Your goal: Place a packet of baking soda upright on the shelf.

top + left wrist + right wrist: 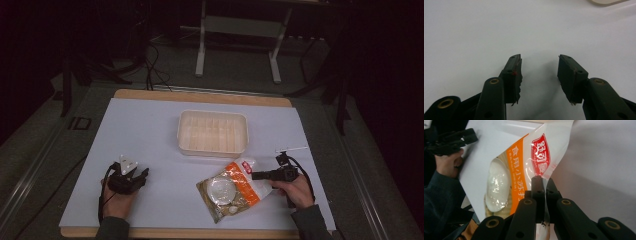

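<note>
high view / packet: snack packet [231,189] lies flat near the front edge of the tabletop [150,135], right of centre, clear window up, its red-logo end toward my right hand.
high view / right gripper [256,175]: comes in level from the right edge side, jaws on the packet's right-hand end. Looks like a grab on film only, not on the contents.
high view / tub: empty cream tub [212,132] sits mid-table, behind the packet, well apart from it.
high view / left gripper [142,175]: resting near the front-left corner, well apart from the packet, no support there.
left gripper view / left gripper [539,72]: jaws spread, nothing between them, bare tabletop below. The tub's rim [609,1] shows at the top edge.
right gripper view / right gripper [543,185]: jaws pressed together on a thin edge of the snack packet [524,167], just under the red logo. The bite is narrow and close to the pad tips.
right gripper view / risk 1: glossy film could slide out once I lift. Cause: tip-only pinch and heavy contents hanging off to one side.
right gripper view / risk 2: packet could swing and twist round the pinch, then clip the tub wall or land across its rim. Cause: one-point hold, left gripper idle.
right gripper view / risk 3: the film could crease or tear at the pads if I jerk it.
</note>
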